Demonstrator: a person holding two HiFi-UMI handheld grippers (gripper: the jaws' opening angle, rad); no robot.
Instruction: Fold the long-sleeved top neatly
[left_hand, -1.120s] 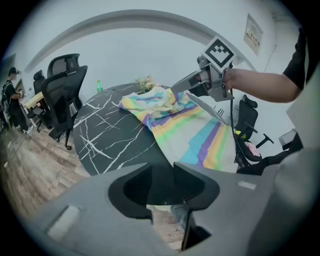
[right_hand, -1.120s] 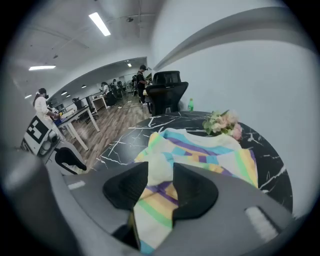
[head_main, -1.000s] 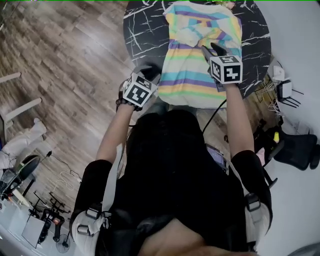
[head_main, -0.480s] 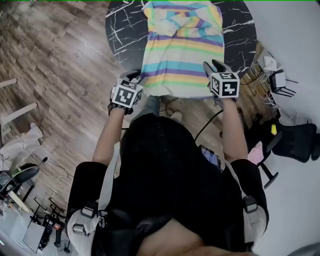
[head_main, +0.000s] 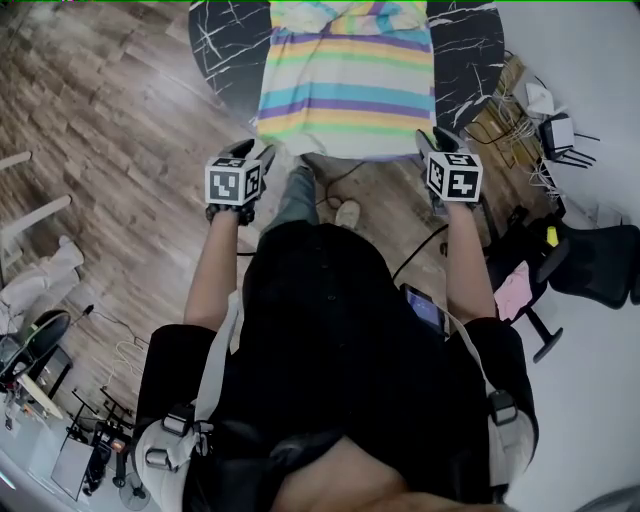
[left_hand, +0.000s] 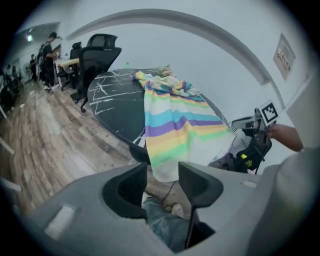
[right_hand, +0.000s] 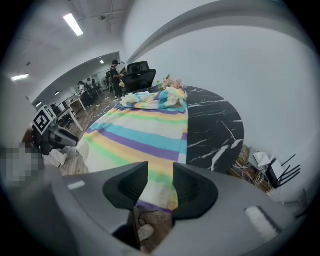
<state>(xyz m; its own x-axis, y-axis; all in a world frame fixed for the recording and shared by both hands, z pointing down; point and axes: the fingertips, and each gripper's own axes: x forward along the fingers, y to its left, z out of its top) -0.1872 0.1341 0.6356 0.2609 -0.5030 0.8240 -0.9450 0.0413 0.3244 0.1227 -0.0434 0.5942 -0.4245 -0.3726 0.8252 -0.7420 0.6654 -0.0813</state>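
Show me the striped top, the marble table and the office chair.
striped top (head_main: 345, 95), head view, middle of its body
marble table (head_main: 465, 60), head view, bare right part
office chair (head_main: 595, 275), head view, its middle

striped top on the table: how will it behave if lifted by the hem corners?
Likely floppy: the striped top drapes over the table edge, hem hanging limp. Probably light: thin cloth, bunched in soft folds at the far end. It may slide on the smooth tabletop when pulled.

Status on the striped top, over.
Left tongs just opening, empty, near hem's left corner. Right tongs open at right corner, no grip. Striped top: hem overhangs the table. Nothing blocking.
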